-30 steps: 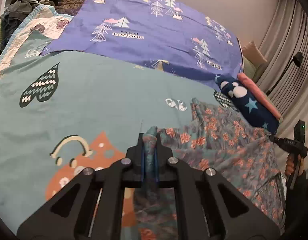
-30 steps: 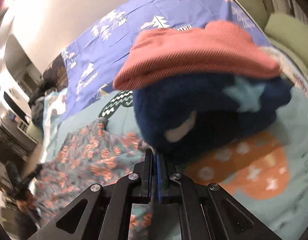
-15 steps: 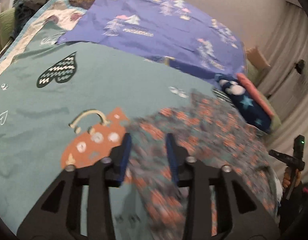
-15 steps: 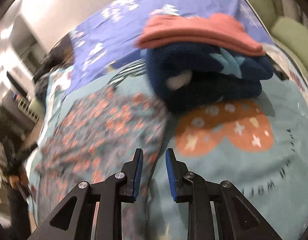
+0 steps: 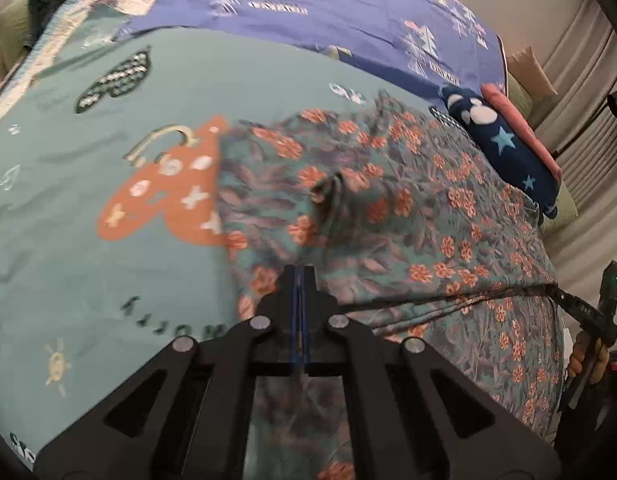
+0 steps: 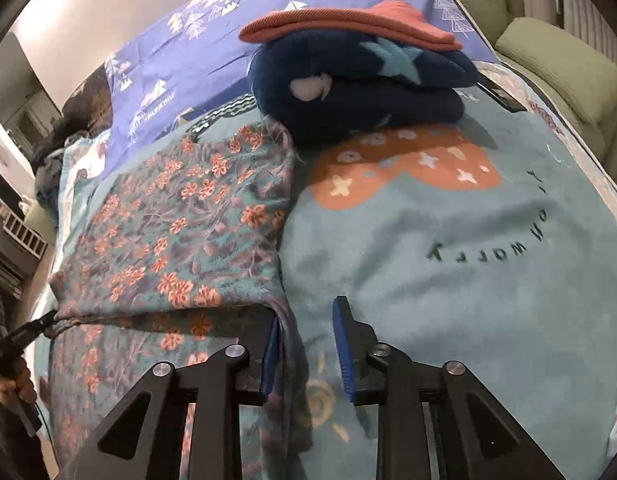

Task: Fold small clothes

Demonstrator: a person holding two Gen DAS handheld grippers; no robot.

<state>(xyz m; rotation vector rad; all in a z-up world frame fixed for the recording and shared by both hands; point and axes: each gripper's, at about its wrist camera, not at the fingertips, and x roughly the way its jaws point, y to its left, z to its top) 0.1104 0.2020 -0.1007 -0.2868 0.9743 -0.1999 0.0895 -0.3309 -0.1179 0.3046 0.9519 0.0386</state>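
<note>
A teal floral garment [image 5: 388,208] with orange flowers lies folded over on the teal blanket [image 5: 88,264]; it also shows in the right wrist view [image 6: 180,220]. My left gripper [image 5: 301,276] is shut on the garment's near fold edge. My right gripper [image 6: 306,344] is open at the garment's right near corner, with the cloth edge hanging against its left finger [image 6: 270,356]. The left gripper also appears at the far left of the right wrist view [image 6: 48,318], pinching the fold.
A folded navy star-print fleece [image 6: 360,88] with a folded coral garment [image 6: 348,24] on top lies just behind the floral garment. A purple tree-print sheet [image 5: 328,12] covers the far bed. Green cushions [image 6: 564,64] and curtains are on the right.
Both grippers let go of the far corners and drew back to the near edge. The left has shut on the fold again; the right has opened wider.
</note>
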